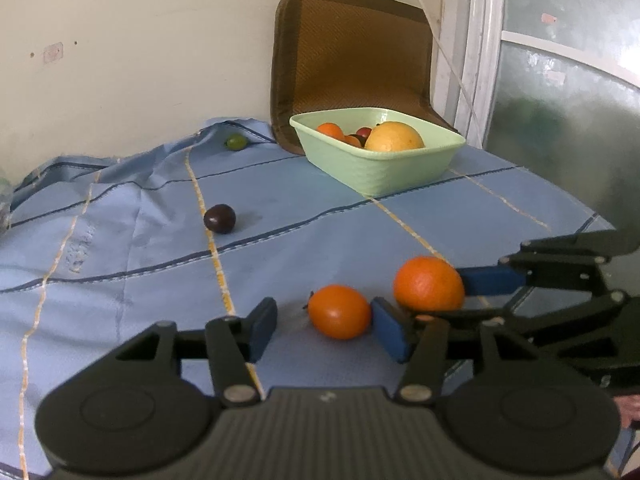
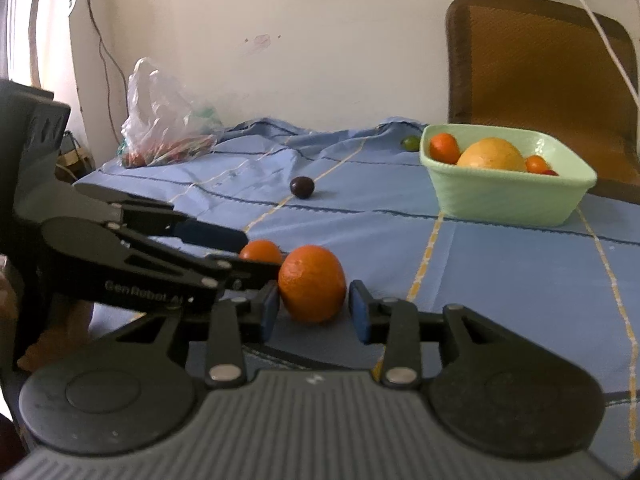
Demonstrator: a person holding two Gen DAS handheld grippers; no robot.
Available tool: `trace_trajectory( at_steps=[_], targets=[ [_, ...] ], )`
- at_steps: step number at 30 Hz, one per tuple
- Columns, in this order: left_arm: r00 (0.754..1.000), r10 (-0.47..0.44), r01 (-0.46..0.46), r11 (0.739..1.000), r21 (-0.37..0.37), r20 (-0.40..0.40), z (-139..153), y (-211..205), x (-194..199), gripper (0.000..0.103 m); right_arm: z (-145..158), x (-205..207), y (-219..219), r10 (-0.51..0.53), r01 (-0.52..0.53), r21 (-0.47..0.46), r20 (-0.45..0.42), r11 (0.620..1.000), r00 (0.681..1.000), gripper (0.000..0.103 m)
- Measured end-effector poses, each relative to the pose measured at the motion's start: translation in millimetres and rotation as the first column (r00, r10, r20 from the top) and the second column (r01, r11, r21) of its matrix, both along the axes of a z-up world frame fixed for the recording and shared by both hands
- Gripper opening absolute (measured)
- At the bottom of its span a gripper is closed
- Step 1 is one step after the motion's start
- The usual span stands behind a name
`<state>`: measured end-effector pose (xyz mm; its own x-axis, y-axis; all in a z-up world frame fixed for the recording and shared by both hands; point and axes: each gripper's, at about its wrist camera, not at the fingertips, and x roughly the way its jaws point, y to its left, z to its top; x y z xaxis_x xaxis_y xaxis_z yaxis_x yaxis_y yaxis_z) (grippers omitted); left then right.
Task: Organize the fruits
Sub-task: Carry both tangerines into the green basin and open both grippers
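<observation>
A small orange lies on the blue tablecloth between the fingers of my left gripper. It rests close against the right pad, with a wide gap to the left pad, so the gripper is open. A larger orange sits just to its right, between the pads of my right gripper. The left pad is at its skin and a thin gap shows on the right. The light green bowl at the back holds a big yellow citrus and several small fruits.
A dark plum lies mid-table and a green fruit by the wall in the rumpled cloth. A plastic bag sits at the far left corner. A brown chair back stands behind the bowl. The table edge runs on the right.
</observation>
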<state>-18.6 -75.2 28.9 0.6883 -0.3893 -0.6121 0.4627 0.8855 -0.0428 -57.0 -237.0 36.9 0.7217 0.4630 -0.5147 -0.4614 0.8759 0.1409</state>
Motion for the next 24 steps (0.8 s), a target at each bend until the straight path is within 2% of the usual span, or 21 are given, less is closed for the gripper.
trace_trajectory(
  at_steps=[3,7,11,16,20,24],
  targets=[
    [1.000,-0.019,0.018,1.000,-0.021,-0.014,-0.3,-2.1,1.7,0.035,0.5,-1.0,-1.6,-0.003,0.003,0.016,0.001,1.000,1.000,0.039],
    [0.999,-0.036,0.035,0.998,-0.044,-0.036,2.1,-7.0,7.6,0.035,0.5,2.7,-13.2,-0.022,0.025,0.095,-0.026,0.995,0.999,0.039],
    [0.997,-0.051,0.044,0.994,-0.104,-0.065,9.8,-10.2,23.7,0.035,3.2,8.7,-23.8,-0.041,0.047,0.159,-0.038,0.986,0.998,0.039],
    [0.997,-0.062,0.054,0.984,-0.171,-0.041,33.6,-25.1,54.2,0.035,19.1,24.1,-40.3,-0.078,0.073,0.199,0.015,0.977,0.997,0.039],
    [0.997,-0.074,0.072,0.981,-0.178,-0.002,48.4,-48.6,83.3,0.035,31.2,44.9,-56.3,-0.147,0.128,0.203,0.078,0.971,0.986,0.039],
    [0.997,-0.077,0.076,0.983,-0.170,0.001,52.3,-75.5,113.8,0.035,37.3,67.8,-74.4,-0.210,0.186,0.206,0.104,0.961,0.972,0.039]
  ],
)
